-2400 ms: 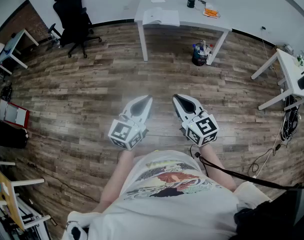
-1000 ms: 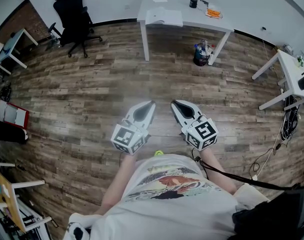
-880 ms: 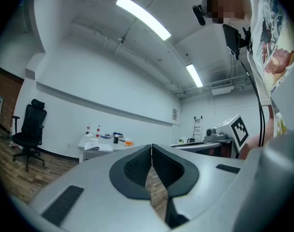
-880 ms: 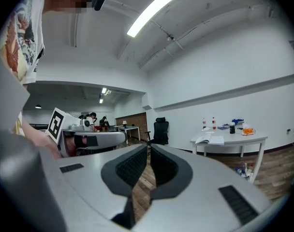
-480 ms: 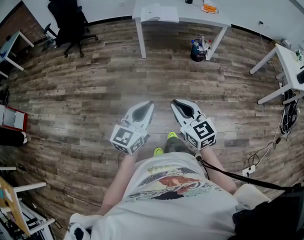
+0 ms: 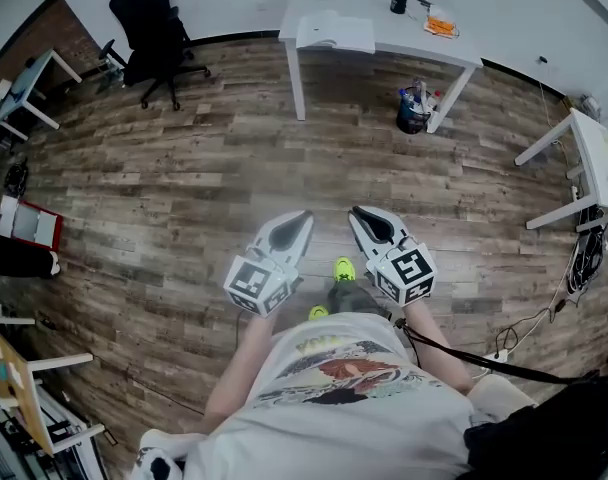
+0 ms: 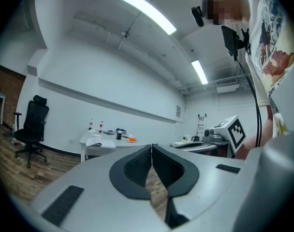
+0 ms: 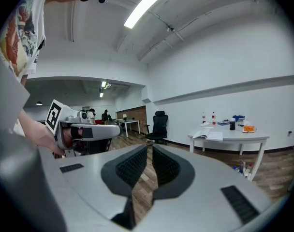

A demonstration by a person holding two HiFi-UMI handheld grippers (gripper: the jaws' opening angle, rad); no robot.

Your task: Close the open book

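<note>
The open book [image 6: 334,33] lies flat on the near left part of a white table [image 6: 384,40] across the room. It also shows small in the left gripper view as the open book [image 7: 99,142] and in the right gripper view as the open book [image 8: 209,135]. My left gripper [image 6: 304,216] and right gripper [image 6: 356,213] are held side by side low in front of the person's body, far short of the table. Both point roughly level toward it. The left gripper [image 7: 152,146] is shut and empty. The right gripper [image 8: 149,148] is shut and empty too.
A black cup [image 6: 398,1] and an orange item [image 6: 439,25] sit on the table, and a dark bucket [image 6: 414,108] stands beside its right leg. A black office chair [image 6: 154,28] is at far left. Another white desk [image 6: 594,158] and cables [image 6: 574,248] are at right.
The person has stepped forward over the wooden floor, and a green-tipped shoe now shows under the grippers. The table sits slightly lower in the head view. Both grippers stay shut, side by side.
</note>
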